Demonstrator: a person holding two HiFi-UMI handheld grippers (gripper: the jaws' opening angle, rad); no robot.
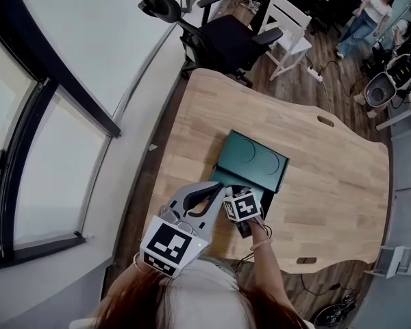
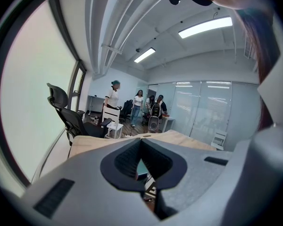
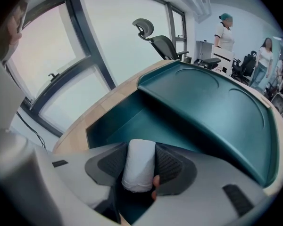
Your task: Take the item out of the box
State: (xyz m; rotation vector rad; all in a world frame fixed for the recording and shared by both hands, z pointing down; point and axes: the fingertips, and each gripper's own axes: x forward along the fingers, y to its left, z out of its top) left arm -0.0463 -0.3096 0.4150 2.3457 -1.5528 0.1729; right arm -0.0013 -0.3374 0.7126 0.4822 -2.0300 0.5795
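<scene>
No word, number or brand name can be read anywhere in these views. The only printed marks are black-and-white square patterns, on the marker cube [image 1: 168,247] of the left gripper [image 1: 216,190] and on the smaller cube [image 1: 242,205] of the right gripper [image 3: 141,150]. These are coded blocks, not letters or digits.

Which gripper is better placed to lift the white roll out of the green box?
Right. The right gripper is down in the box with the roll between its jaws; the left gripper is shut and empty.
</scene>
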